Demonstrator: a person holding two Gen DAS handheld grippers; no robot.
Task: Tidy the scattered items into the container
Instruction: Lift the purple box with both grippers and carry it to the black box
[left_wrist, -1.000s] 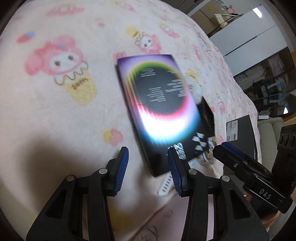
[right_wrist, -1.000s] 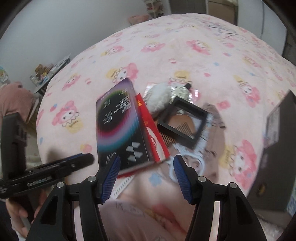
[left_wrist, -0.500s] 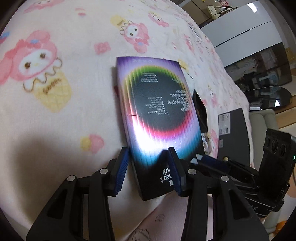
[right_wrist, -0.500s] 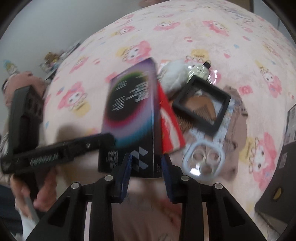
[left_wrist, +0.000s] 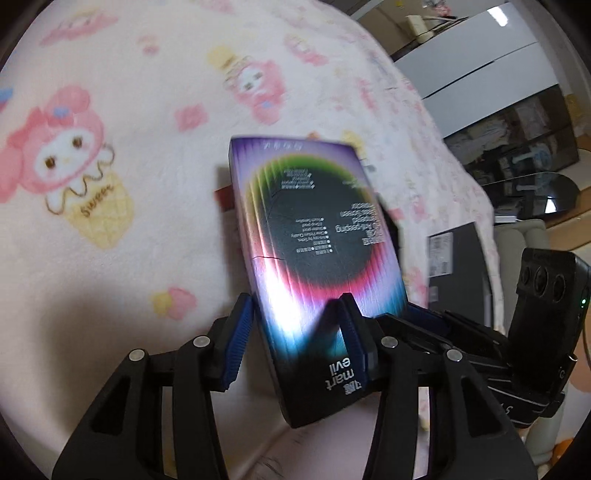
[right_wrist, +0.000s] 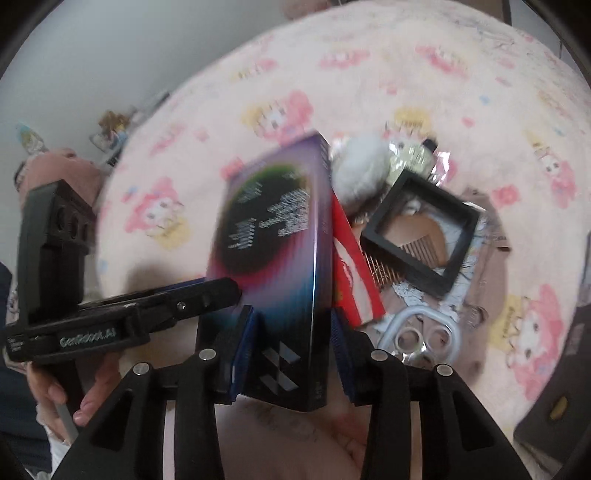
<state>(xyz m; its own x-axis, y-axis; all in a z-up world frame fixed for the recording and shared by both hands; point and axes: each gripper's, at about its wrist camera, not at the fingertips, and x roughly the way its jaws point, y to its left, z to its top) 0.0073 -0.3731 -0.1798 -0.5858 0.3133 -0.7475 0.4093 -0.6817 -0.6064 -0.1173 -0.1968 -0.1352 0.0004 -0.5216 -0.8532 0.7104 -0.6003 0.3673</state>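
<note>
Both tongs are meeting on one rainbow-printed box. Left gripper is straddling its near end, jaws having just been widening; the left pad looks slightly clear, so a firm grip cannot be confirmed. Right gripper is bracketing the box's lower corner, jaws also having just been opening, pads close against its sides. To the box's right are lying one red packet, one white pom-pom, one black square frame over one wooden comb and one silver ring piece. Pink blanket is lying open to the left; a dark container is sitting at its right edge.
</note>
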